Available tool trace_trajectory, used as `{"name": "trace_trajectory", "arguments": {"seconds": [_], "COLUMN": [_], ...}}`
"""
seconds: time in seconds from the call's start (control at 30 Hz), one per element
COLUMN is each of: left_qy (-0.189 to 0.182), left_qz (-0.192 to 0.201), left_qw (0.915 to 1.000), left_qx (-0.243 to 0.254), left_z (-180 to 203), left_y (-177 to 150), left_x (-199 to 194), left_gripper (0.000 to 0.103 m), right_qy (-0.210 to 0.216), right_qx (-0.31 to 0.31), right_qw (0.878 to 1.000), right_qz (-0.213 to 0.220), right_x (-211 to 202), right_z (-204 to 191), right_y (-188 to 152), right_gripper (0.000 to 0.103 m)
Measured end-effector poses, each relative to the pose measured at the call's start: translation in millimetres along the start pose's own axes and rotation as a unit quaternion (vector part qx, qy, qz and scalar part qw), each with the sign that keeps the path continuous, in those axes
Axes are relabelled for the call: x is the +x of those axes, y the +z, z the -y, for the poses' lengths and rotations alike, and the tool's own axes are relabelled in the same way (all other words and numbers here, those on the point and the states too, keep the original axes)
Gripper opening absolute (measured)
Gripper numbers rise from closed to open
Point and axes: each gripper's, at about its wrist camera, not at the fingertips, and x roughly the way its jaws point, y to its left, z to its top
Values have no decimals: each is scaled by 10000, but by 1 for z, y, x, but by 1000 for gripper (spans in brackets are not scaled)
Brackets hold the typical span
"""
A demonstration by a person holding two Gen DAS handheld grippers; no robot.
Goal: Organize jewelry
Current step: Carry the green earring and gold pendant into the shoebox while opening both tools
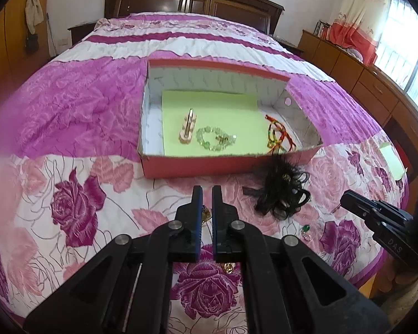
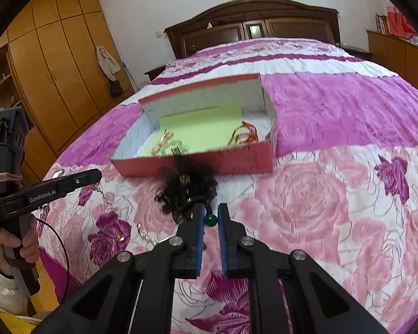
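A red box (image 1: 197, 167) with green paper lining sits on the bed; it also shows in the right wrist view (image 2: 237, 161). Inside lie a hair clip (image 1: 188, 128), a green bead bracelet (image 1: 214, 138) and coloured cords (image 1: 278, 135). A black feathery hair piece (image 1: 281, 192) lies in front of the box, and shows in the right wrist view (image 2: 186, 189). My left gripper (image 1: 207, 192) is nearly closed around a gold chain (image 1: 206, 214). My right gripper (image 2: 211, 208) has a green stone earring (image 2: 210, 220) between its fingers; in the left wrist view the earring (image 1: 306, 229) lies on the bedspread.
The bedspread (image 1: 83, 200) is pink and purple floral. A pearl-like chain (image 2: 108, 197) and small gold pieces (image 2: 142, 231) lie on it at the left. A gold ring piece (image 1: 228, 267) lies under my left gripper. Green paper (image 1: 391, 161) sits at the bed's right edge.
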Motion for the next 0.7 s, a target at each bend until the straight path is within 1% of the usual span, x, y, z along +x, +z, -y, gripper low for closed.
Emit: {"name": "trace_trajectory", "arguments": {"seconds": [0.17, 0.33, 0.7], "left_qy": [9, 40, 192], "left_qz": [153, 359, 754], "left_qw": [9999, 9993, 9966], "left_qx": [49, 123, 254], "left_z": [0, 1, 0], "left_y": [12, 31, 72], "left_x": [-5, -7, 6], "left_gripper": [0, 0, 0], "right_qy": [-10, -29, -63], "right_qx": [-67, -182, -371], "right_qw": [9998, 9992, 9968], "right_qz": [166, 346, 699], "right_x": [-1, 0, 15], "right_z": [-1, -4, -8], "right_y": [11, 28, 69], "right_gripper": [11, 11, 11]}}
